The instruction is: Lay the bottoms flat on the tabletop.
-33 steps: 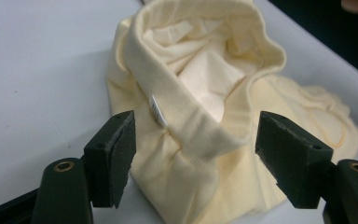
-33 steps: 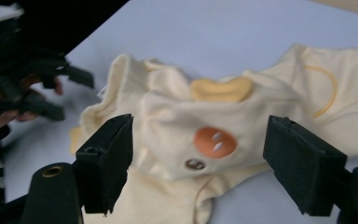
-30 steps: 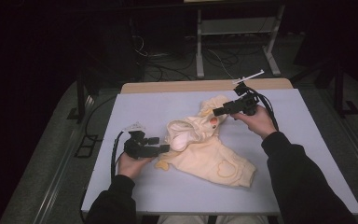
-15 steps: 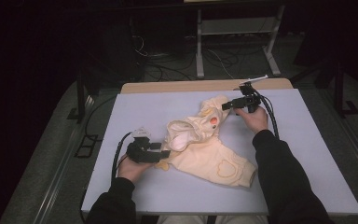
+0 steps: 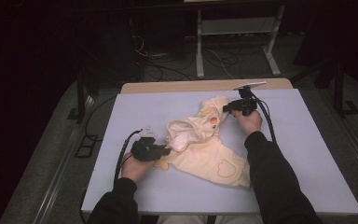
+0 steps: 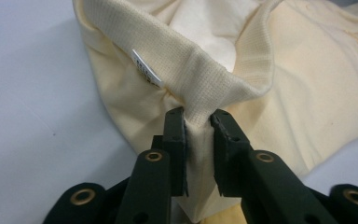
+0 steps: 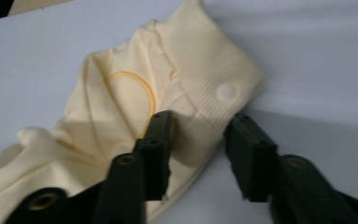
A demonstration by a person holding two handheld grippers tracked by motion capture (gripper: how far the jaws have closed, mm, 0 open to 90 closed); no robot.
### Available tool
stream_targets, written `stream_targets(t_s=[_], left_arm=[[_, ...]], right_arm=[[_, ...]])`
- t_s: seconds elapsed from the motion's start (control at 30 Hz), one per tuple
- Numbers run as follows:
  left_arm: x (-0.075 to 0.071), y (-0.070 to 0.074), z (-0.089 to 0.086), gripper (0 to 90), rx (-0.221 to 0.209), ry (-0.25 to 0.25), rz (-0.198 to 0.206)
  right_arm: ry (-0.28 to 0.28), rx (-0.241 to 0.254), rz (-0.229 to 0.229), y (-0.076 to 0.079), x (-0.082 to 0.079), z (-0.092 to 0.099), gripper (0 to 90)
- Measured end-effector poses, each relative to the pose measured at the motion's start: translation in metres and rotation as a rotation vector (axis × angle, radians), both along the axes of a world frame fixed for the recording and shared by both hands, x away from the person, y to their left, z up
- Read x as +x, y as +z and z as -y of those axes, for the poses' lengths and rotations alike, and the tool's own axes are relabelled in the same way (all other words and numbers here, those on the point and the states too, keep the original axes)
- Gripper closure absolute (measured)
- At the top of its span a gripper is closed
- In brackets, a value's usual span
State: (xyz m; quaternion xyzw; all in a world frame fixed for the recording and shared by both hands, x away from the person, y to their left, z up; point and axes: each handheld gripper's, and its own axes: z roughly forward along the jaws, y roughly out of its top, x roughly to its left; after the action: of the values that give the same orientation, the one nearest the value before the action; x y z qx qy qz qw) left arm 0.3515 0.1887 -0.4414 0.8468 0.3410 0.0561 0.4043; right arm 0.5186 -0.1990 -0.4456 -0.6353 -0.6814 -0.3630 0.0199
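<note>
The cream garment (image 5: 205, 149) lies at three o'clock of the left gripper (image 6: 198, 126), whose jaws have just closed, pinching its ribbed hem. At the garment's one o'clock end, the right gripper (image 7: 198, 140) has been narrowing astride a cuff, pads apparently not pressing; the garment's underside is hidden.

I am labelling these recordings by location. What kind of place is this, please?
Probably a lab or recording studio, not a home: a plain white table in a dark room, loose cables on the floor behind, a metal stand, and handheld grippers working on a yellow garment.

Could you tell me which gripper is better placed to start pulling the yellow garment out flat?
Left, probably. The left gripper is already pinched on the ribbed band of the yellow garment. The right gripper has just been closing, but its jaws straddle the cuff with a gap, not yet gripping.
</note>
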Motion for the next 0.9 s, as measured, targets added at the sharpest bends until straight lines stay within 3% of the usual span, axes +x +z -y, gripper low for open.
stream_targets(t_s=[0.13, 0.27, 0.43, 0.53, 0.9], left_arm=[[0.001, 0.001, -0.003, 78.2, -0.029, 0.014, -0.011], [0.002, 0.005, -0.011, 78.6, -0.109, 0.051, -0.028], [0.004, 0.010, -0.020, 78.7, -0.214, 0.108, -0.043], [0.004, 0.013, -0.021, 78.7, -0.228, 0.123, -0.047], [0.016, 0.026, -0.023, 78.6, -0.286, 0.194, -0.053]], right_arm=[[-0.009, 0.004, -0.001, -0.002, 0.000, 0.001, 73.9], [0.031, -0.043, 0.014, 0.004, -0.003, 0.004, 76.1], [0.027, -0.042, 0.019, 0.011, -0.013, 0.022, 76.2], [0.026, -0.033, 0.014, 0.011, -0.022, 0.034, 76.4], [0.050, -0.086, 0.019, 0.026, -0.064, 0.066, 76.7]])
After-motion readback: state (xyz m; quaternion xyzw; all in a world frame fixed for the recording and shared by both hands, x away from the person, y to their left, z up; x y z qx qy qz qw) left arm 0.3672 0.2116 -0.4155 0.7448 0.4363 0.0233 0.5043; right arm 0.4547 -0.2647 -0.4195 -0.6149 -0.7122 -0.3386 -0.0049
